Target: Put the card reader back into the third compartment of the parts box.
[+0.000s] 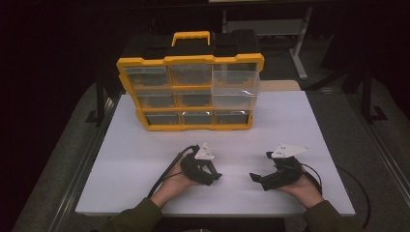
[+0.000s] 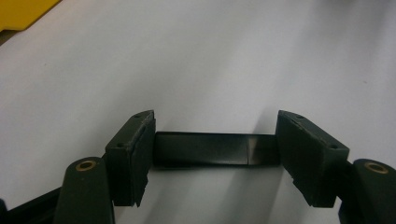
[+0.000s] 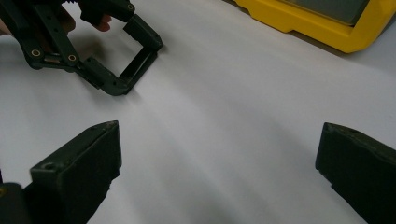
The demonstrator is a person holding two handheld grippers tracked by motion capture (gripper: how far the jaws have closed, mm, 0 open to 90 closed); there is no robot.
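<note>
A yellow organiser (image 1: 145, 62) with several clear drawers stands upright at the back of the white table (image 1: 300, 130). Its upper right drawer (image 1: 236, 87) sticks out towards me. My left gripper (image 1: 215, 176) rests low on the table near the front, left of centre. In the left gripper view a flat black bar (image 2: 215, 149) spans end to end between the pads of the left gripper (image 2: 215, 156), which is shut on it. The right gripper view shows that bar (image 3: 140, 63) at the top left. My right gripper (image 1: 261, 166) lies to the right, open with nothing between its jaws (image 3: 219, 172).
The organiser's yellow carry handle (image 1: 191, 36) stands on top. Its yellow base edge (image 3: 322, 23) shows in the right gripper view. A metal rail (image 1: 84, 159) runs along the table's left side. Dark floor and a table leg (image 1: 299, 53) lie beyond.
</note>
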